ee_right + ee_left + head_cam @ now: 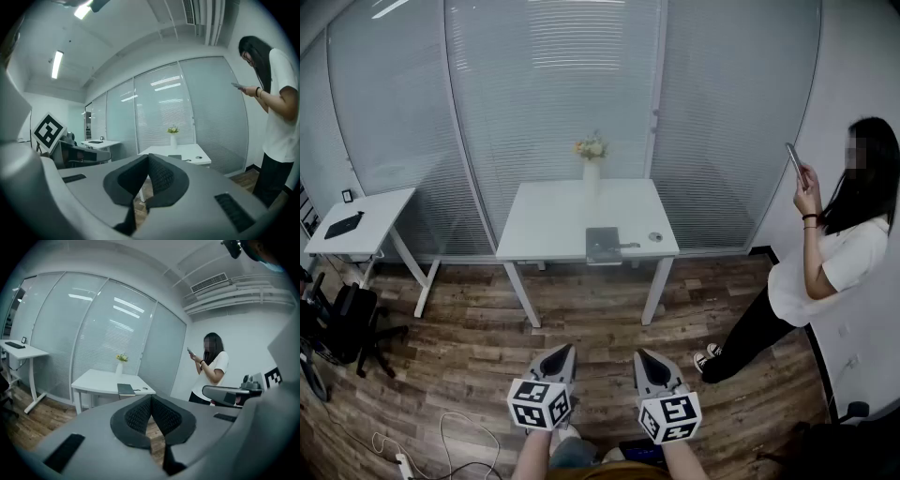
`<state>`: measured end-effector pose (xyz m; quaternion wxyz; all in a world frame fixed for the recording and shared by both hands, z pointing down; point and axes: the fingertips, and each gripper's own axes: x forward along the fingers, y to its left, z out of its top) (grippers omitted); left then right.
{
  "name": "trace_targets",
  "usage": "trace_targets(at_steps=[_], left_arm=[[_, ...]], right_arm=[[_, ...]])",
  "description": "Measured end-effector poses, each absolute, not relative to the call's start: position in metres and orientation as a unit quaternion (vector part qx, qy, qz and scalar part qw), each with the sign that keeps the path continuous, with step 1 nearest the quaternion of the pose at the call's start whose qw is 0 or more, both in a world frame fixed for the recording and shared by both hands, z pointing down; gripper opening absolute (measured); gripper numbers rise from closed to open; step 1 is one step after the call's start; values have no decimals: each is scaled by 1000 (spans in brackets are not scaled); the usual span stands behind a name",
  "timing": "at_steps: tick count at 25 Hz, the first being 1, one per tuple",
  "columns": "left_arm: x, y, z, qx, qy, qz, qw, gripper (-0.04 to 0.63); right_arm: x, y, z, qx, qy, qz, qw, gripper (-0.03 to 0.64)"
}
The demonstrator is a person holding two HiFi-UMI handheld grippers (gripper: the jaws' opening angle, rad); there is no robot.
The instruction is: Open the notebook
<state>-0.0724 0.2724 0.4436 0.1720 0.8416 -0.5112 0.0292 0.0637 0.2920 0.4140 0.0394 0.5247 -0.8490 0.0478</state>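
Nearest, the left gripper (565,351) and the right gripper (643,357) sit side by side, each with its jaws pressed together on nothing. That is probably because the work is not yet within reach. Both aim across the wooden floor (581,333) at the white table (546,225), which is well apart from them. The closed notebook (603,243) lies near its front edge, with a flower vase (592,173) behind. Only the gripper views show the pads meeting; only the head view shows the floor gap.
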Motion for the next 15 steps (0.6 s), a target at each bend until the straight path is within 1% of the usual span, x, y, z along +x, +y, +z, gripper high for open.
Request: trace_targets(at_steps=[8, 14, 15], left_arm=[[-75, 272, 438, 837, -523, 33, 159, 25], [-70, 269, 445, 833, -526, 34, 169, 26], [-68, 269, 446, 833, -525, 33, 173, 28]], right_arm=[[71, 295, 418, 534, -843, 44, 55, 11], [80, 294, 428, 531, -842, 59, 71, 12], [82, 294, 431, 530, -842, 60, 77, 27]])
